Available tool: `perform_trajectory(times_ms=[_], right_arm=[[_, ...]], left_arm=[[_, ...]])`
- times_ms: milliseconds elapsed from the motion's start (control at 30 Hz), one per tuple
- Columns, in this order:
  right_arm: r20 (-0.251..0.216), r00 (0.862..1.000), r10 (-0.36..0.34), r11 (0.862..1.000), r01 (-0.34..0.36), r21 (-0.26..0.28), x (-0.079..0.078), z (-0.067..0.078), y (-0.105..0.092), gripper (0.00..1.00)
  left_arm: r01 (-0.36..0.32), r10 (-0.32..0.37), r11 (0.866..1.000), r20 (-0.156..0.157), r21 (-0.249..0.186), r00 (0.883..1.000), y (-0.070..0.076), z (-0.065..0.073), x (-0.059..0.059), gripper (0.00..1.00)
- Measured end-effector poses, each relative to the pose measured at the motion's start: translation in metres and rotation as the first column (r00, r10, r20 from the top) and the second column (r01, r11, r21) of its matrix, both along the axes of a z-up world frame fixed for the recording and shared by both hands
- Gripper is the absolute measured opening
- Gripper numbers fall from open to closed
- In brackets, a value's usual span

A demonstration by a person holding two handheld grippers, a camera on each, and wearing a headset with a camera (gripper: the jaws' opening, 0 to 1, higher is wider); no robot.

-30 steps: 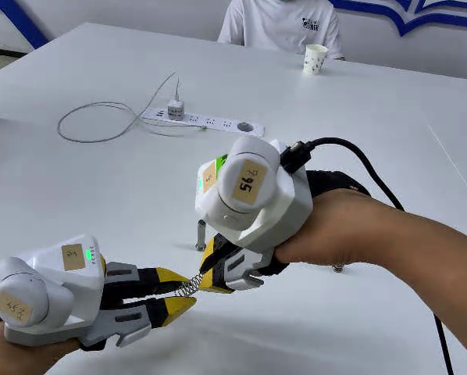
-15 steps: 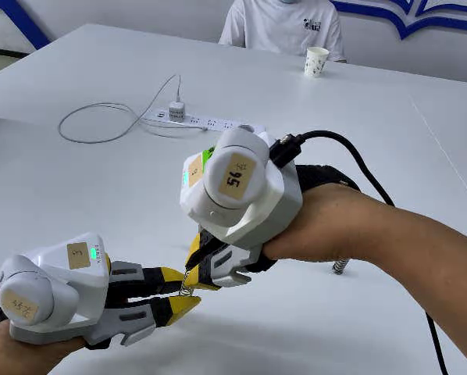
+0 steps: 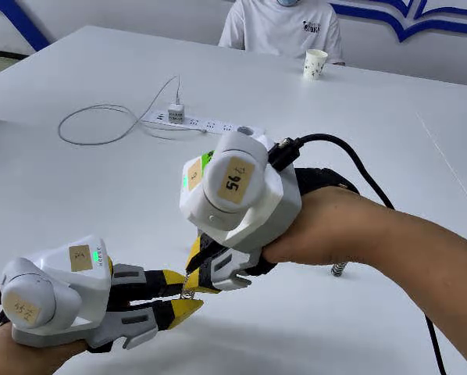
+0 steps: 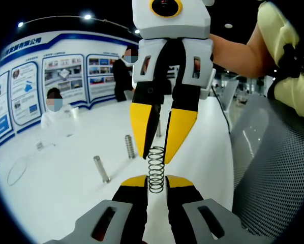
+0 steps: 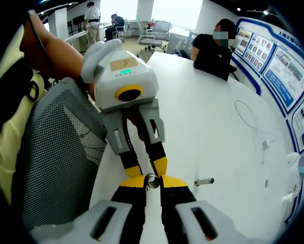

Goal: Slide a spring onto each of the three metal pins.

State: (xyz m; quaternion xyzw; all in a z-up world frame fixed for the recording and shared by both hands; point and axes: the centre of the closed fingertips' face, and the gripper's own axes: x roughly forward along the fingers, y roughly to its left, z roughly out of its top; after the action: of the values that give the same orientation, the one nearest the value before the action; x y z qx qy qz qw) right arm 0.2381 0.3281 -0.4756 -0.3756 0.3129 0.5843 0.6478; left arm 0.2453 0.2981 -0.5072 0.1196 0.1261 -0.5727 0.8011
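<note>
One spring (image 4: 156,170) gripped at both ends toward tabletop's (image 3: 77,195) near edge: left gripper (image 4: 156,182) closed on one end, right gripper (image 4: 156,156) pinching the other. Second spring (image 3: 339,269) beside right forearm (image 3: 390,242). Two upright pins: bare pin (image 4: 101,169), ribbed pin (image 4: 129,146). One paper cup (image 3: 315,61) at far edge, contents unseen.

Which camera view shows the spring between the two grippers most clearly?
The left gripper view: the spring stands side-on there, its coils distinct, between both pairs of yellow jaws. The right gripper view shows it end-on, as a small ring. The head view shows a small part between the jaw tips.
</note>
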Motion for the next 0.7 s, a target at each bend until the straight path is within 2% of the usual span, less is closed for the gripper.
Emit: perform_trajectory(times_ms=[400,700], right_arm=[[0.007,1.000,-0.012,1.000,0.012,-0.009,0.005,0.003,-0.006,0.11],[0.018,0.999,-0.029,0.999,0.029,-0.017,0.015,0.008,-0.014,0.11]], left_arm=[[-0.031,0.031,1.000,-0.028,-0.002,0.999,0.007,-0.002,0.002,0.24],[-0.064,0.064,0.998,-0.036,-0.004,0.997,0.014,-0.003,0.006,0.31]])
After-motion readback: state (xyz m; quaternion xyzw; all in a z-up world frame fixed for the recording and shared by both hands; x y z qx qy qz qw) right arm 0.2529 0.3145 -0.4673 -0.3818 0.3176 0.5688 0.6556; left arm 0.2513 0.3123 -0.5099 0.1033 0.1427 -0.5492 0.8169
